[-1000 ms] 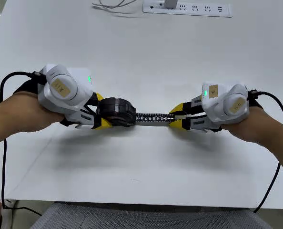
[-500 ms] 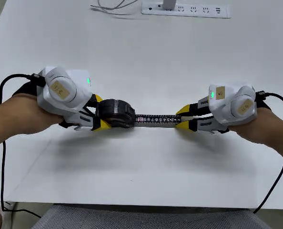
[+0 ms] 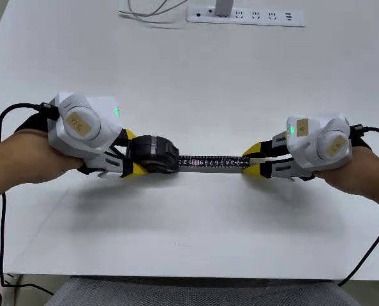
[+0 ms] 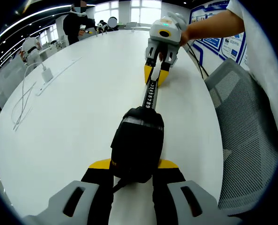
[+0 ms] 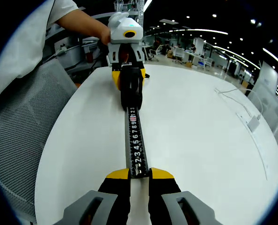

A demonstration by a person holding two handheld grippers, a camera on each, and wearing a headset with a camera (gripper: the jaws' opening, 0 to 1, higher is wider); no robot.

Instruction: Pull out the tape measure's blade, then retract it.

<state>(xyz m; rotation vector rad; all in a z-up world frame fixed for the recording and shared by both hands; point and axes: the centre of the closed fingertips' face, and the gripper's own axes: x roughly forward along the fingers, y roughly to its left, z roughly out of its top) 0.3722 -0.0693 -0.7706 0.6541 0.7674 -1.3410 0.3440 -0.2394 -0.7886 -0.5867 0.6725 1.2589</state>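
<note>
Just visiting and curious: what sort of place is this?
Probably a big open-plan lab or office: a long white table with a power strip, a mesh chair, and rows of ceiling lights beyond.

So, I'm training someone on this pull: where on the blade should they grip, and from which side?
Take the blade at its free end, coming straight along it from the side opposite the case. It is a thin, flat, level strip, so end-on fingers can flank its tip, as the right gripper does, while the left gripper holds the case.
</note>
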